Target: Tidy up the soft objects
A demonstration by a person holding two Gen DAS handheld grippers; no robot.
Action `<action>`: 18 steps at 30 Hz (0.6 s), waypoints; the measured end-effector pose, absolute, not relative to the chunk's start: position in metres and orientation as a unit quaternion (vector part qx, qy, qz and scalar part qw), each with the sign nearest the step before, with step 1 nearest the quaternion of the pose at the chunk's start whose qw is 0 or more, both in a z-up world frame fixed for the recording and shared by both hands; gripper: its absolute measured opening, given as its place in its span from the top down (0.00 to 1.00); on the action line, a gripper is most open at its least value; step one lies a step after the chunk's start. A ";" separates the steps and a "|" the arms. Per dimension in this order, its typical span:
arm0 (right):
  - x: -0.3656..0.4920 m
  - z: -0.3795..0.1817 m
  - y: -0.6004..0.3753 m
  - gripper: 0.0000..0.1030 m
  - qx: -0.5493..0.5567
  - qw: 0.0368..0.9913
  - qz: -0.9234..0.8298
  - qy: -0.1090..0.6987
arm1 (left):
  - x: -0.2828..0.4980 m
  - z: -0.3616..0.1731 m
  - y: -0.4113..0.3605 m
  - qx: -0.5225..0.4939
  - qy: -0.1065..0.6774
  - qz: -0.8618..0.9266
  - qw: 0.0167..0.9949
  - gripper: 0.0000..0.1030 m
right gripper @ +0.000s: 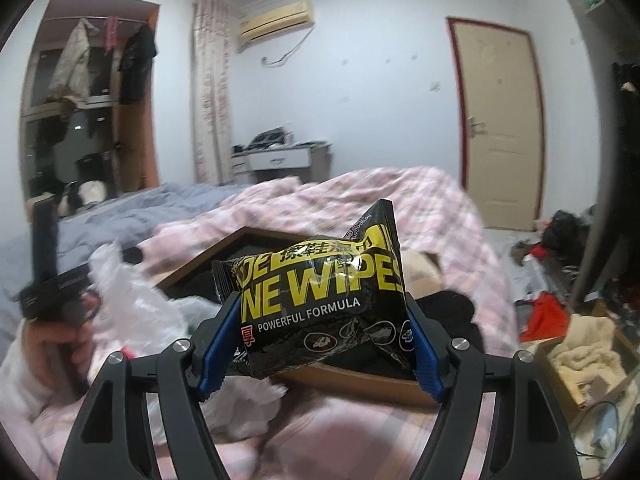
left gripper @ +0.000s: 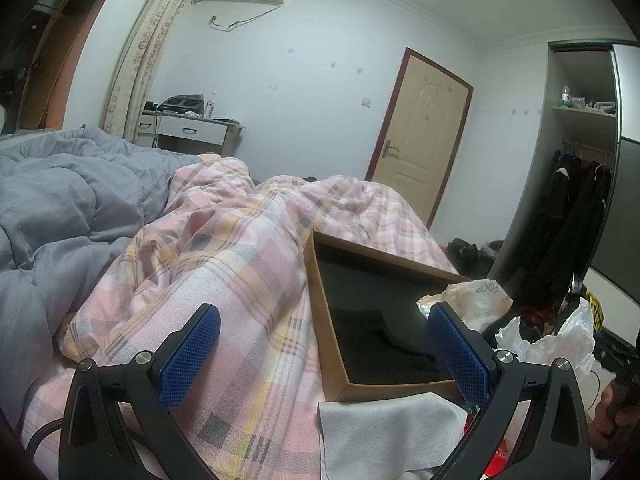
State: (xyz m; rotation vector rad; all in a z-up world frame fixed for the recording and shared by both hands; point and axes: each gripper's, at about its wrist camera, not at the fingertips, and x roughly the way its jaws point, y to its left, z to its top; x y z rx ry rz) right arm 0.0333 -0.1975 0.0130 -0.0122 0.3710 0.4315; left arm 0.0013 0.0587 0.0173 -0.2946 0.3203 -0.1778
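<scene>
Two hazards are judged: the wipes pack [right gripper: 320, 300], clamped in the right hand-held gripper [right gripper: 316, 344] above the box [right gripper: 360, 384], may slip, being slick; the left hand-held gripper [left gripper: 324, 348], spread empty beside the box, offers no support.

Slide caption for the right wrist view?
Right gripper holds a black wipes pack above the brown box on the bed.

One shallow brown cardboard box [left gripper: 320, 304], one black-and-yellow wipes pack [right gripper: 320, 292], two quilts on the bed: pink plaid [left gripper: 240, 248], grey [left gripper: 60, 200].
</scene>
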 end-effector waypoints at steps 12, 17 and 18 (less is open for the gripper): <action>0.023 -0.006 -0.177 0.28 -0.061 0.906 0.345 0.238 | 0.001 0.017 0.059 -0.145 0.160 -0.088 0.972 0.00; 0.016 -0.017 -0.156 0.25 -0.143 0.896 0.332 0.257 | 0.001 0.017 0.059 -0.144 0.162 -0.087 0.972 0.00; 0.015 -0.019 -0.153 0.23 -0.154 0.896 0.327 0.259 | 0.000 0.017 0.060 -0.143 0.163 -0.086 0.973 0.00</action>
